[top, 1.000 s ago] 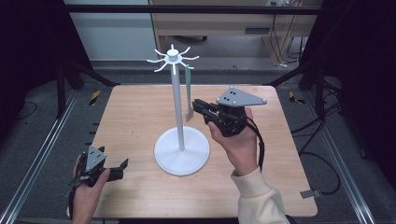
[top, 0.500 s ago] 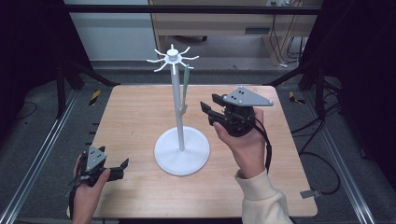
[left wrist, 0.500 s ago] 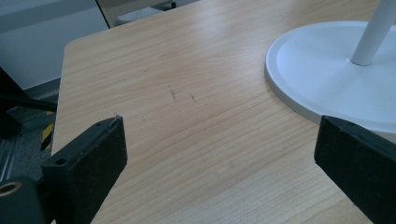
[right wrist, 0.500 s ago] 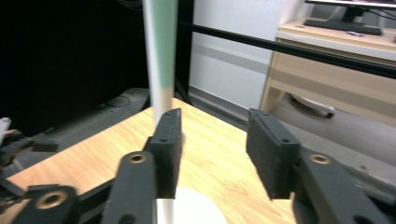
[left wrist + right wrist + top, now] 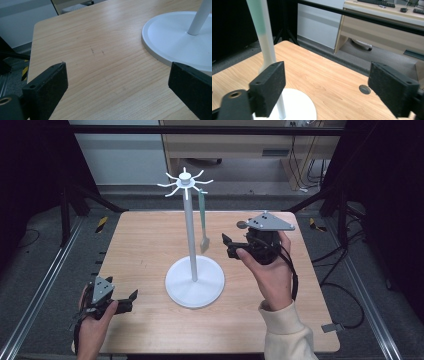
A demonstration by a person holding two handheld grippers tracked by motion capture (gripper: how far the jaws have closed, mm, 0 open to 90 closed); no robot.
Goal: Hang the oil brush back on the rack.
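Right gripper (image 5: 226, 245) jaws just opened, empty — hanging spatula (image 5: 203, 222) beside; left gripper (image 5: 117, 82) open — bare table (image 5: 100, 62).

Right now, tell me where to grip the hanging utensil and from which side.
Grip the utensil low on its flat handle, just above the pale lower end. It hangs straight down from a hook of the white stand, clear of the pole. Probably come level from the right gripper's side, away from the pole, jaws open.

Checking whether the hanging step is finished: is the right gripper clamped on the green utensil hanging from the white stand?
No: the right gripper has open jaws, apart from the green utensil hanging on the white stand.
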